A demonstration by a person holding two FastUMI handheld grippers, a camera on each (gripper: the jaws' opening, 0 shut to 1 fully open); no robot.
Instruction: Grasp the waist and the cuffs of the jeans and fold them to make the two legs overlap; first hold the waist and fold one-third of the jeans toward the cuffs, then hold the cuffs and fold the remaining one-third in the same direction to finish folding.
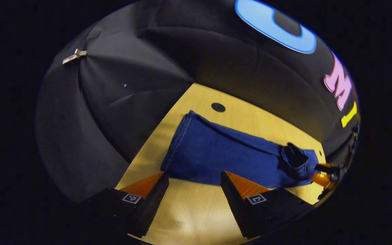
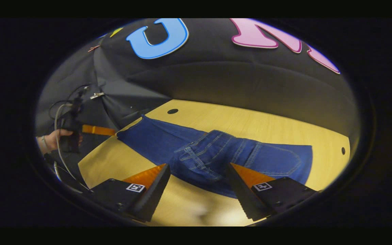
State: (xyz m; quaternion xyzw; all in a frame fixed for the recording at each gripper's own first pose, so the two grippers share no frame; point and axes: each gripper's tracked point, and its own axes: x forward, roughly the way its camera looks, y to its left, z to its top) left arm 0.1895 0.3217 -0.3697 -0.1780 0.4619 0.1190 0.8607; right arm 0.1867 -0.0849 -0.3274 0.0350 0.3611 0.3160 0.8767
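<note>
The jeans (image 1: 216, 153) lie flat on the wooden worktop (image 1: 189, 211), stretched lengthwise across it with the legs laid one over the other; in the left gripper view the cuff end (image 1: 179, 139) is nearest the cloth wall (image 1: 121, 102) and the waist (image 1: 296, 158) is bunched at the far right; in the right gripper view the waist part with its back pockets (image 2: 213, 156) is folded and rumpled just ahead of the fingers, while the legs run off to the left toward a corner of the worktop.

The left gripper (image 1: 194, 178) hangs above bare worktop just short of the near edge of the jeans, its fingers spread wide and holding nothing; the right gripper (image 2: 197, 170) likewise has its fingers wide apart, empty, with the rumpled waist showing in the gap between them, though whether they touch the cloth cannot be told.

A small dark round hole (image 1: 218, 107) sits in the worktop beyond the cuffs; another hole (image 2: 343, 150) lies near the right edge in the right gripper view; a metal clip (image 1: 74, 56) pinches the wall cloth; at the left of the right gripper view a hand (image 2: 54, 137) holds the other gripper, with cables trailing from it.
</note>
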